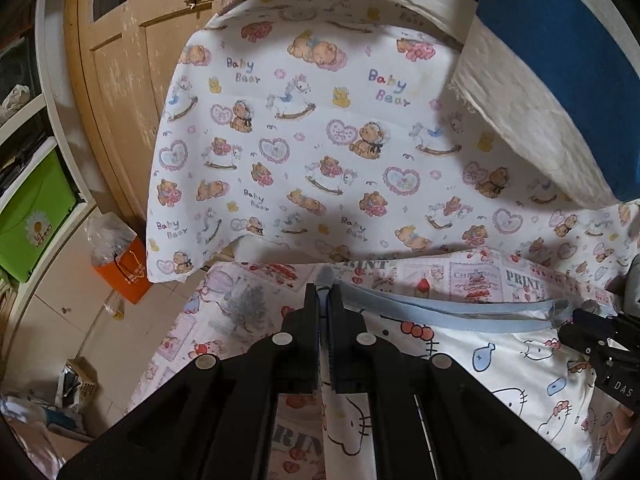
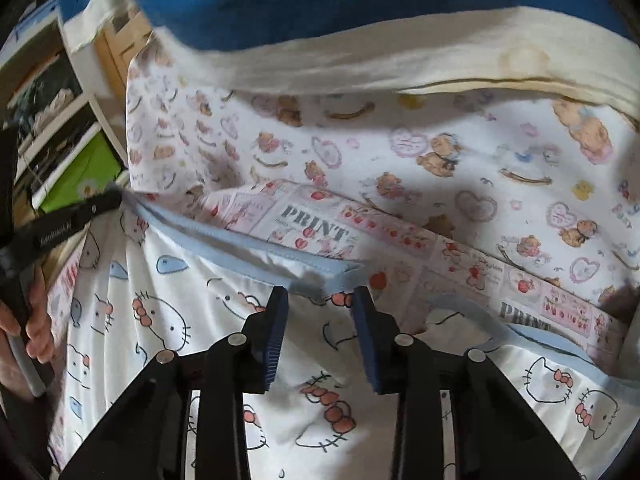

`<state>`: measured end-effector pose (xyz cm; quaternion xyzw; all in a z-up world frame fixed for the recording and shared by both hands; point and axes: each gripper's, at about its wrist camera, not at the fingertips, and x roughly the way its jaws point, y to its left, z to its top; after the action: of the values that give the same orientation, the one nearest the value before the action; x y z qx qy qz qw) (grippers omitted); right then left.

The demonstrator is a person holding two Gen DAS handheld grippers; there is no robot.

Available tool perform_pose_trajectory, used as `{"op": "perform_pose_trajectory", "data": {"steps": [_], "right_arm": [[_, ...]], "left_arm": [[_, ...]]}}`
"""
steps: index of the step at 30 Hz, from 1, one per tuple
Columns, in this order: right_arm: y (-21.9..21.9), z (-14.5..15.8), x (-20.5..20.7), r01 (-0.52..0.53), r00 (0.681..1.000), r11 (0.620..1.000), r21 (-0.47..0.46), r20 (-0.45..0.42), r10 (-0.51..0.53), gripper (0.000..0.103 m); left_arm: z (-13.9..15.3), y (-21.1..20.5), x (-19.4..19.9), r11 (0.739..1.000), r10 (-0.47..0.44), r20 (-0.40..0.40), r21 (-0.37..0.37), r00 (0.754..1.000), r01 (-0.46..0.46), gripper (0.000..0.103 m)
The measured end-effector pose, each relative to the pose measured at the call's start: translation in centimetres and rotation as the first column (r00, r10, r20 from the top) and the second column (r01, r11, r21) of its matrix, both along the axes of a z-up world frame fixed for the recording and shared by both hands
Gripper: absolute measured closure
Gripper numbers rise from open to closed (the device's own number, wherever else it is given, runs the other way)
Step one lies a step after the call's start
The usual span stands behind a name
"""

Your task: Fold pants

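Observation:
The pants are white with a cat-face print and a light blue hem band. They lie on a printed cloth on the bed. My left gripper is shut on the left end of the blue band. In the right wrist view the pants spread below my right gripper, which is open with its tips just short of the blue band's corner. The left gripper shows there at the band's far left end. The right gripper shows at the left wrist view's right edge.
A bear-print sheet covers the bed beyond the pants. A cream and blue blanket lies at the back right. A wooden door, green box and orange bag stand left of the bed.

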<state>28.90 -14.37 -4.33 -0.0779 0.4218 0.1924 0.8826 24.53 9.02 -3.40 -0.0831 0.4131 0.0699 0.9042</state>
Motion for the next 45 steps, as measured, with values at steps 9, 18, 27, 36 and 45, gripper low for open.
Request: {"op": "perform_pose_trajectory", "data": {"steps": [9, 18, 27, 36, 45], "right_arm": [[-0.6, -0.8, 0.9, 0.091, 0.996, 0.995, -0.045, 0.005, -0.091, 0.101], [-2.4, 1.3, 0.6, 0.196, 0.973, 0.981, -0.002, 0.122, -0.194, 0.102], [-4.0, 0.5, 1.5, 0.31, 0.946, 0.95, -0.025, 0.112, -0.306, 0.09], [-2.6, 0.5, 1.1, 0.157, 0.987, 0.987, 0.024, 0.041, -0.158, 0.07], [-2.3, -0.1, 1.2, 0.301, 0.943, 0.951, -0.069, 0.167, -0.287, 0.102]], "left_arm": [[-0.1, 0.2, 0.1, 1.0, 0.0, -0.007, -0.022, 1.0, 0.0, 0.1], [-0.4, -1.0, 0.3, 0.999, -0.04, -0.021, 0.019, 0.999, 0.04, 0.091], [-1.1, -0.7, 0.7, 0.998, -0.058, -0.034, -0.022, 0.998, 0.058, 0.039], [-0.7, 0.3, 0.6, 0.999, -0.027, -0.02, -0.033, 0.999, 0.026, 0.034], [-0.8, 0.4, 0.5, 0.998, -0.036, -0.008, -0.045, 0.999, 0.035, 0.034]]}}
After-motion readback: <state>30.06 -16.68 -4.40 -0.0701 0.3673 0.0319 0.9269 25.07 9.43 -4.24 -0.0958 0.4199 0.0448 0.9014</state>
